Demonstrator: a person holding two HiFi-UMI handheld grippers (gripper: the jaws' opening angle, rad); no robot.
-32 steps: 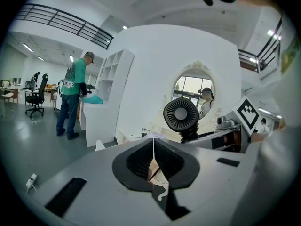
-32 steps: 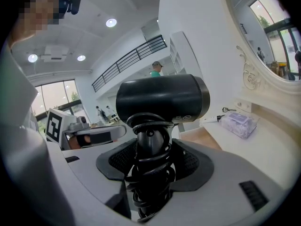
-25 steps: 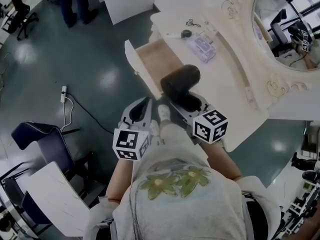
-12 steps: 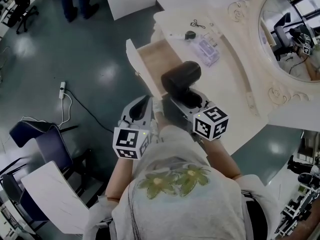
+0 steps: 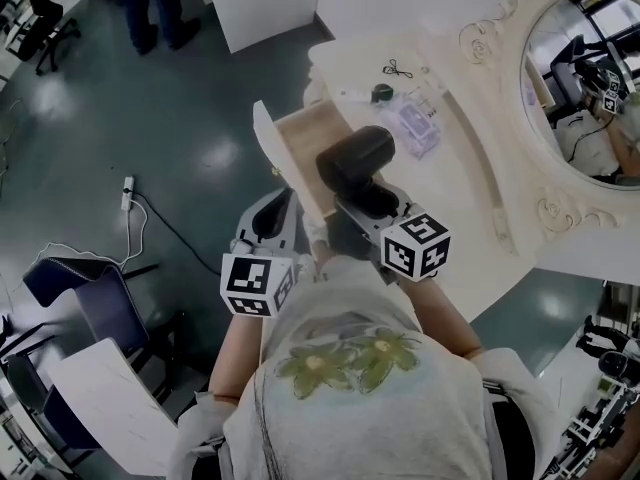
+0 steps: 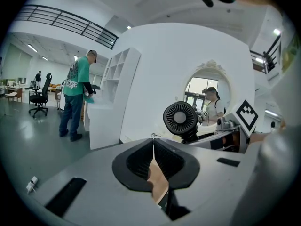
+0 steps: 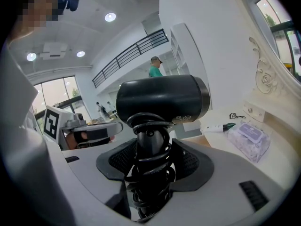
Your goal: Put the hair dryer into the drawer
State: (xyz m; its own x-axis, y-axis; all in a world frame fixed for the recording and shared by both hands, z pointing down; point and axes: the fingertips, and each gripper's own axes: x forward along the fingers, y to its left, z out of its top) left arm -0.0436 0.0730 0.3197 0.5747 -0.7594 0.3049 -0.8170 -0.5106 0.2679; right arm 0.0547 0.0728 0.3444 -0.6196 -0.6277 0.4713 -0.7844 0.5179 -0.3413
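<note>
The black hair dryer [image 5: 354, 161] is up off the surface, with its cord coiled round the handle. The right gripper [image 7: 150, 160] has its fingers clamped on that cord-wrapped handle, and the barrel lies crosswise above them. In the head view the dryer hangs over the near end of the open drawer [image 5: 305, 128], about over its right edge and not yet down inside. The part of the wooden drawer bottom that shows looks bare.

The left gripper [image 6: 153, 160] hovers just beside it, on the floor side of the drawer, fingers pressed together with nothing between them. The drawer juts from a cream dressing-table surface [image 5: 470, 198] below an oval mirror [image 5: 585, 78]. A clear packet [image 5: 413, 123] and a small dark-capped tube [image 5: 368, 94] lie there, apart from the dryer.

By my reading the task is well along: the drawer is open and the dryer is in hand. It remains to lower the dryer into the drawer and let it go.
</note>
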